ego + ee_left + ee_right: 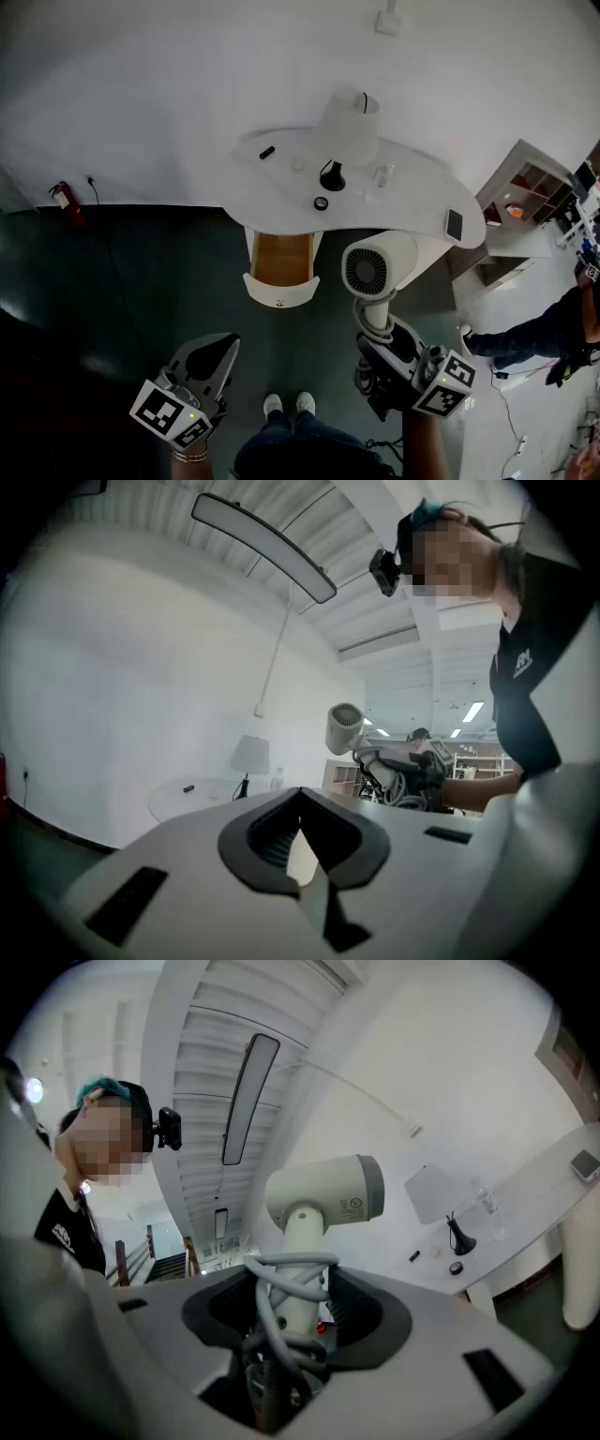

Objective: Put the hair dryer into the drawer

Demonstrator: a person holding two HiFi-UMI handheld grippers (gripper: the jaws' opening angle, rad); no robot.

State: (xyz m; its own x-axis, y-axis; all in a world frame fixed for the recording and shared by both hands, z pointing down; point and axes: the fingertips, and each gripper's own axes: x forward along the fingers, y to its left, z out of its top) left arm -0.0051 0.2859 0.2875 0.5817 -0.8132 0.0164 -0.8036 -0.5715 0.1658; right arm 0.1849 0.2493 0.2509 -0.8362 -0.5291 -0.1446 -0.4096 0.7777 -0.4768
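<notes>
Carry step: R gripper [380,342] clamps white plastic hair dryer [375,265] just right of open wood-lined drawer [281,289]; L gripper [214,354] closed, empty. Next: lower it in.

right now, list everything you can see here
table: one, white, against the wall
drawer: one, white front, wood inside, open under the table
lamp: one, white shade, black base, on the table
clear container: one, beside the lamp
small black items: two, on the table
phone: one, dark, table's right end
fire extinguisher: one, red, floor at left
hair dryer: one, white, held by its handle, right of the drawer
left gripper: one, shut, empty
right gripper: one, shut on the hair dryer's handle
</notes>
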